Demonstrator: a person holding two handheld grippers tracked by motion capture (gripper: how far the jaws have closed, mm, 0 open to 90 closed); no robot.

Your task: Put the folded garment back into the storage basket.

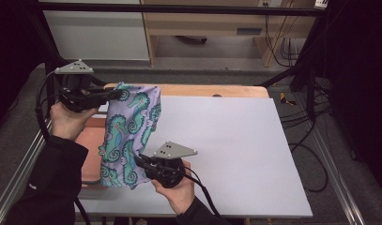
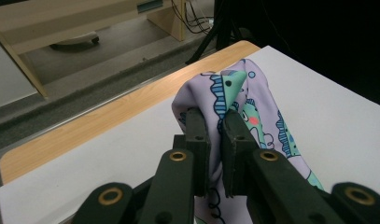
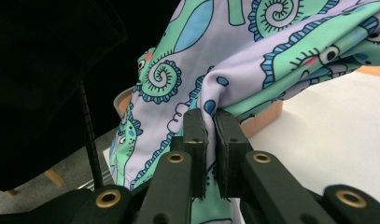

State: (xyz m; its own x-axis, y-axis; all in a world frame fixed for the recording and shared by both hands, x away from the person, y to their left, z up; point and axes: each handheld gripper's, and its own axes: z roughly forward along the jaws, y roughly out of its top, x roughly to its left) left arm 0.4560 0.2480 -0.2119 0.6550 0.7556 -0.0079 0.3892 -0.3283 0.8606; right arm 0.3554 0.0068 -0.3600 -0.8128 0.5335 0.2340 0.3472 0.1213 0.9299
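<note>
Even overhead light, no glare. White table is bright and flat; room edges at both sides drop to near black. High view is soft and low-res, with a faint shadow under the cloth. In both gripper views the jaws at the bottom are slightly blurred and dark, cloth just past the fingers is sharp, and the background beyond goes soft, with mild stretch at the edges.
</note>
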